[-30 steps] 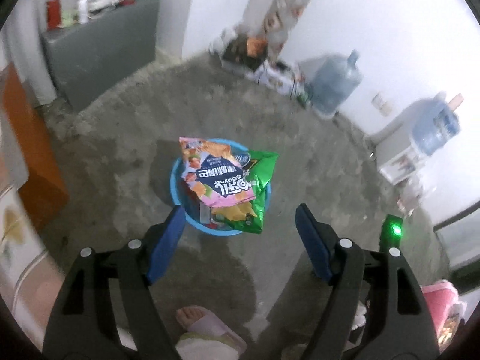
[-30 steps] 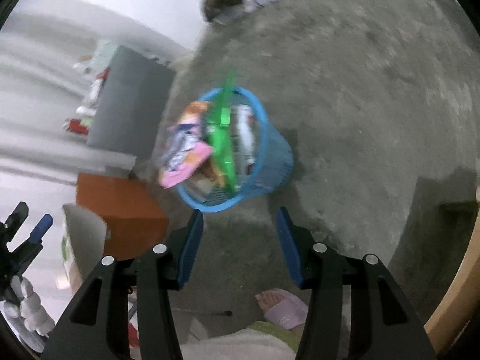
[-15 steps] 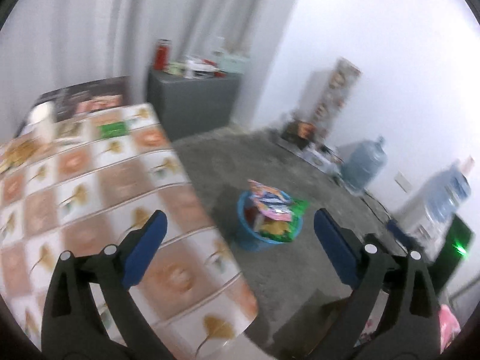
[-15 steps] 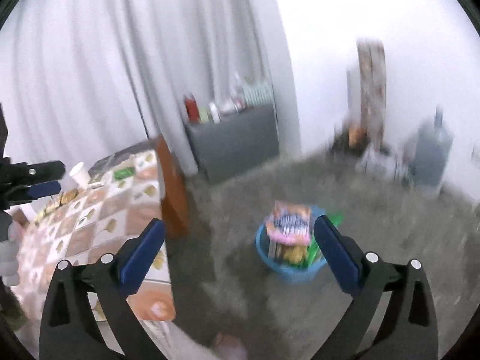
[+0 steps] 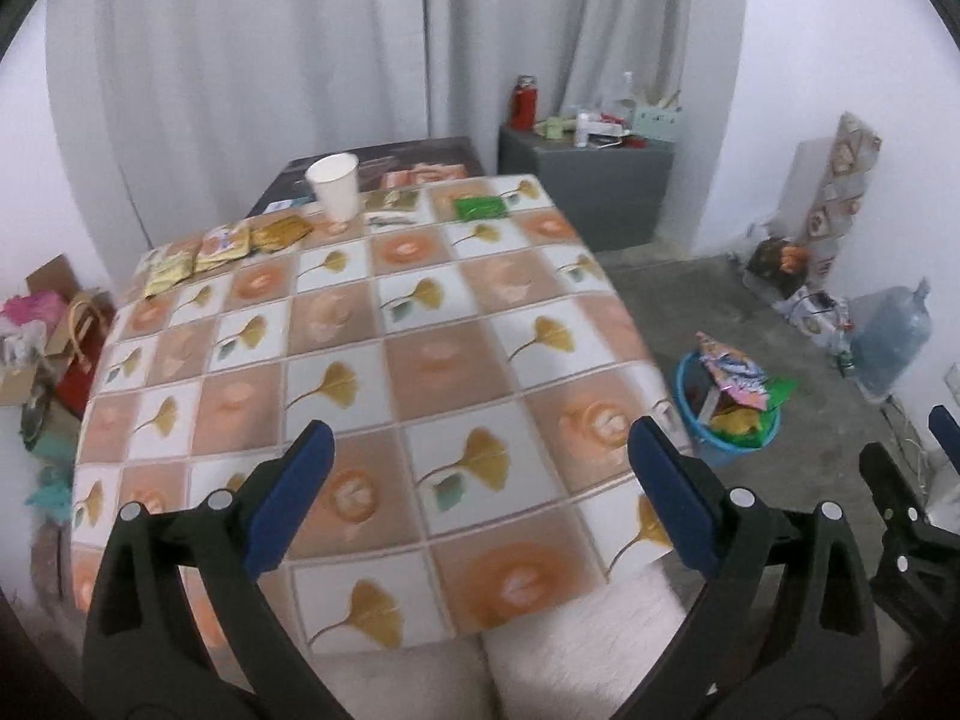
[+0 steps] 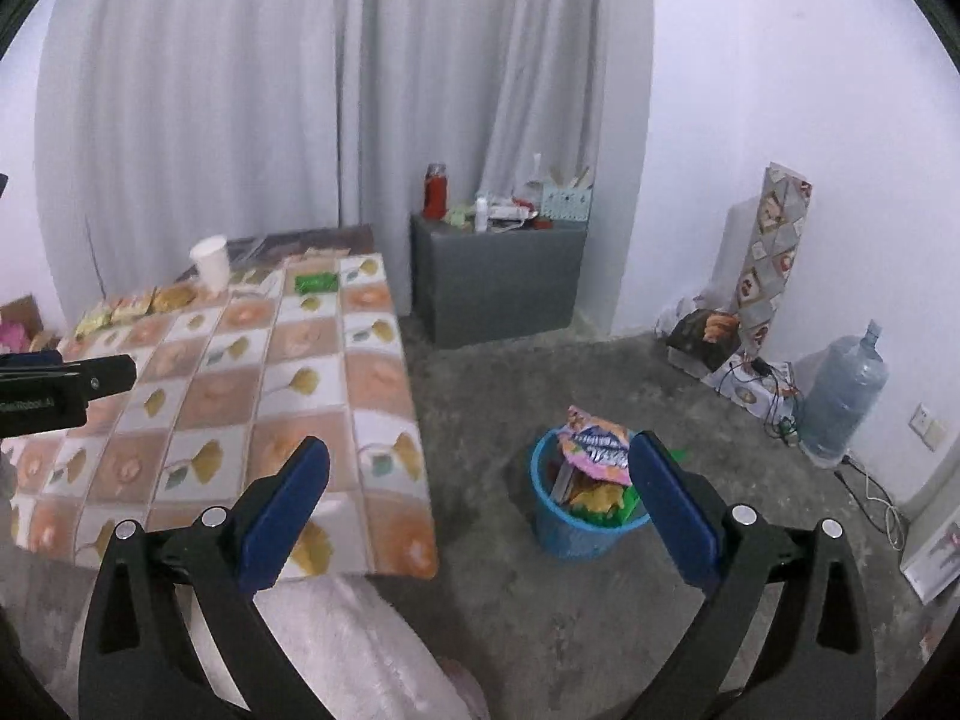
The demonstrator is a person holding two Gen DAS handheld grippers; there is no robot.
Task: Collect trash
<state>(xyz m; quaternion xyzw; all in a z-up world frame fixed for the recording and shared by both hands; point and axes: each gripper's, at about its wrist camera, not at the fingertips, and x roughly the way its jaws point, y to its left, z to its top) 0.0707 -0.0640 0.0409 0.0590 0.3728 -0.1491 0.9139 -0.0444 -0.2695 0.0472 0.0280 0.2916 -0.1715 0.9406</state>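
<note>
A blue bin (image 6: pixel 576 531) stands on the concrete floor right of the table, stuffed with a pink snack bag (image 6: pixel 594 447) and a green one (image 5: pixel 777 390). At the far end of the table's patterned cloth (image 5: pixel 420 360) lie yellow wrappers (image 5: pixel 222 246), a green packet (image 5: pixel 479 207) and a white paper cup (image 5: pixel 334 192). My left gripper (image 5: pixel 477 450) hovers open over the near half of the table, holding nothing. My right gripper (image 6: pixel 480 462) hangs open and empty above the floor between the table corner and the bin.
A grey cabinet (image 6: pixel 498 282) with a red bottle and clutter stands against the curtain. Water jugs (image 6: pixel 843 396), boxes and cables line the right wall. Bags and cardboard (image 5: pixel 48 330) sit left of the table. The person's pale-clad lap (image 5: pixel 540 660) is below the grippers.
Both views have swung up from the bin on the floor to the table and room. Both grippers' jaws have widened. The snack bags stay in the bin.
</note>
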